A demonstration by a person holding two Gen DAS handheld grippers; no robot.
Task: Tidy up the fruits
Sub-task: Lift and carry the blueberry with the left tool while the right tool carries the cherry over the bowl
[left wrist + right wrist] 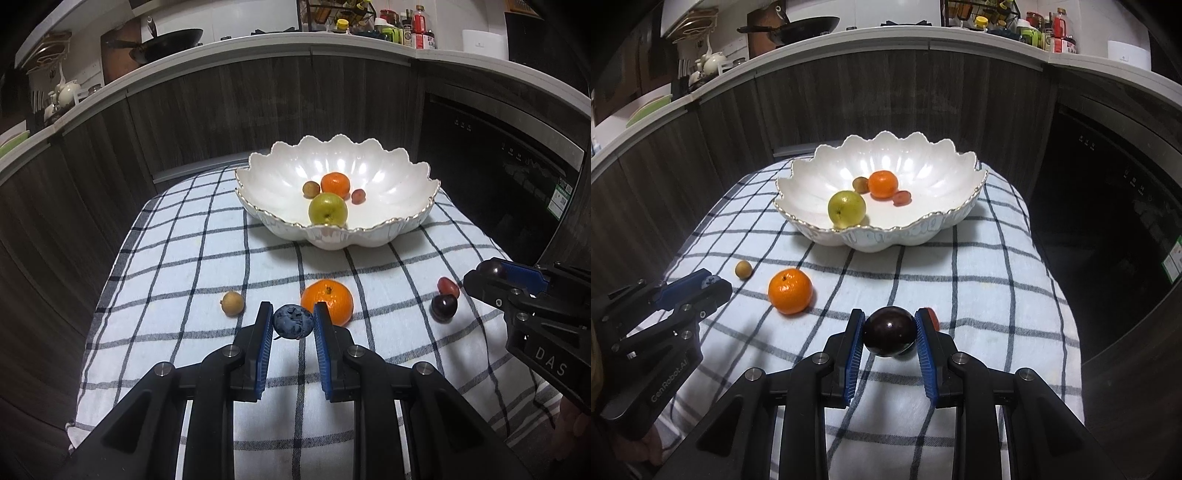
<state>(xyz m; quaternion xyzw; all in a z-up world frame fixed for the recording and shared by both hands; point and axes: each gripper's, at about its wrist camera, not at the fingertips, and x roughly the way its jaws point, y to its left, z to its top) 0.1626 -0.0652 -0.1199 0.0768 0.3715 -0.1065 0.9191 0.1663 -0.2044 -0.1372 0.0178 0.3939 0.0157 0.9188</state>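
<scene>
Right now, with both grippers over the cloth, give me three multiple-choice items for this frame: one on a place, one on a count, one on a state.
1. Where is the round green fruit?
A. In the white scalloped ceramic bowl
B. On the checked cloth
C. Between the right gripper's fingers

2. How many fruits lie in the bowl?
A. Two
B. Four
C. Six

3. What state is the left gripper in?
A. Wide open, holding nothing
B. Shut on the dusty blue plum
C. Shut on a banana

Answers:
1. A: the green fruit sits inside the bowl's near wall.
2. B: the green fruit, an orange mandarin, a small brownish fruit and a small reddish fruit.
3. B: both blue finger pads press against the plum's sides.
</scene>
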